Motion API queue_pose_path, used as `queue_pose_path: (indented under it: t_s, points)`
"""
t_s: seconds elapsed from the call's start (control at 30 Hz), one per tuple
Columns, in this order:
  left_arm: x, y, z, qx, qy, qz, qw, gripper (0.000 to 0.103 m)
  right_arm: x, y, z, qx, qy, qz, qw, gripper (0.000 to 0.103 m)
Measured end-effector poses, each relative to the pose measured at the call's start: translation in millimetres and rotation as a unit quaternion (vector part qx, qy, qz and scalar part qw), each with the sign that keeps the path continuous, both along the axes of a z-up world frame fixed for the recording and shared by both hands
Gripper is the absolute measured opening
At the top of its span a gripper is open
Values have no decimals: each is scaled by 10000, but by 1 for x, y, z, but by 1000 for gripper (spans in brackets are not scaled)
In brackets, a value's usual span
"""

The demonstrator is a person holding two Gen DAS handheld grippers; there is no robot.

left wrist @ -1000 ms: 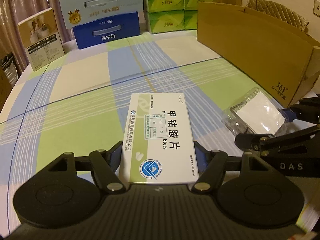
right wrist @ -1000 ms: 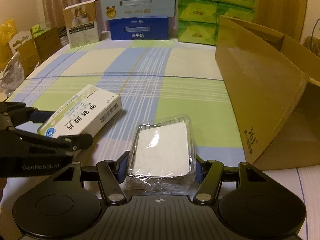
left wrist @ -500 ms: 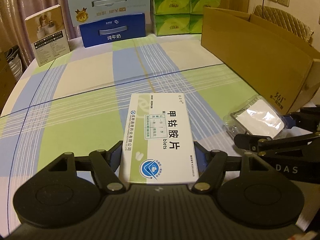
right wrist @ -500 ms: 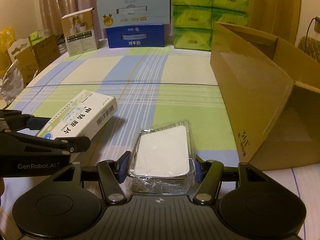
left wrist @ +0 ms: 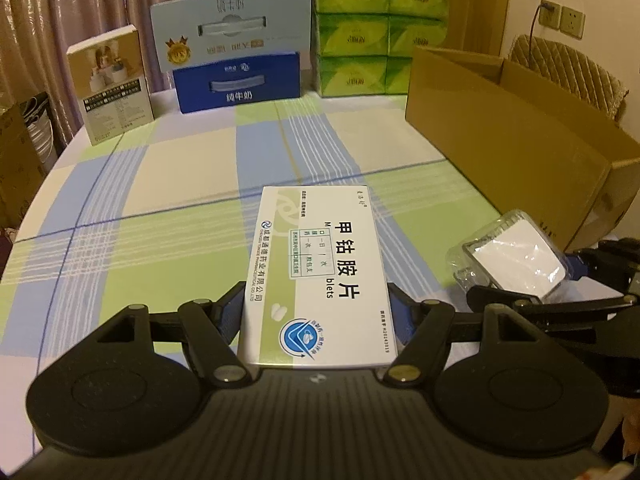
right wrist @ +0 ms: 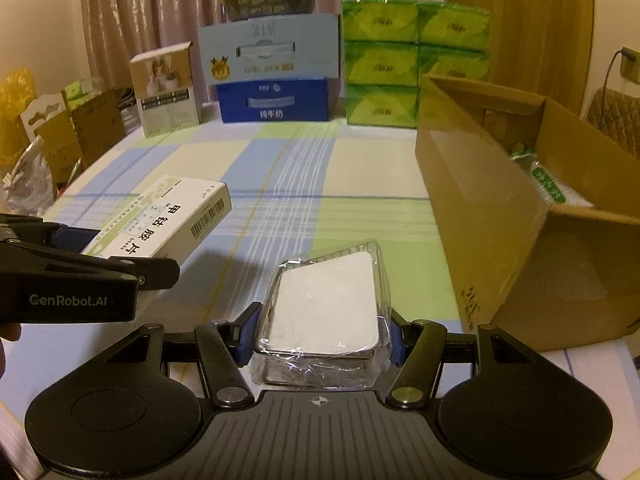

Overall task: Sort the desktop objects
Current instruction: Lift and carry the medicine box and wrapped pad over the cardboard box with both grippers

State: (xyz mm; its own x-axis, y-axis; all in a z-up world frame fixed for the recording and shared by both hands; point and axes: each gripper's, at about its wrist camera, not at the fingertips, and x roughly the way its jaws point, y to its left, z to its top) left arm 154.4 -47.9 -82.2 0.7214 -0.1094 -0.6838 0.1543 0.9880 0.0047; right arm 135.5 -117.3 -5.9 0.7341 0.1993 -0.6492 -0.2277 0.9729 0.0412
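The left hand-held gripper (left wrist: 316, 312) pinched a white medicine box (left wrist: 320, 268) by its long sides, and we observed the box raised clear of the checked worktop (left wrist: 180, 208), its printed face upward. The right hand-held gripper (right wrist: 320, 336) clamped a clear plastic case (right wrist: 328, 312) wrapped in film, with a white insert visible inside; this case too was held above the worktop, casting a shadow below. We noted the two carried items side by side, near each other but apart. An open cardboard carton (right wrist: 500, 216) stood to the right, its interior holding green-labelled items. Stacked green tissue packs (left wrist: 380, 36), two blue milk cartons (left wrist: 236, 80) and a small upright box (left wrist: 110, 84) lined the far edge.
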Motion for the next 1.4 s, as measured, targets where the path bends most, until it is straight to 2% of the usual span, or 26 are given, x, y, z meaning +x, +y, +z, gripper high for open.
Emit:
queue_pose_path:
  t_s: [0.53,1.03,1.4]
  points:
    - [-26,-26,61,-271,-320,88,9991,67,-26,-27,70,55,-628,-195,9978,57]
    - [-45,-66,87,-261,-544,-218,9979,67,-46,-73,116,97,-1050,-579,9927,57]
    - [-32,-125,99,-428,-526,-707,9952,67,-40,-135,132,36,-1118,-982,9889,57]
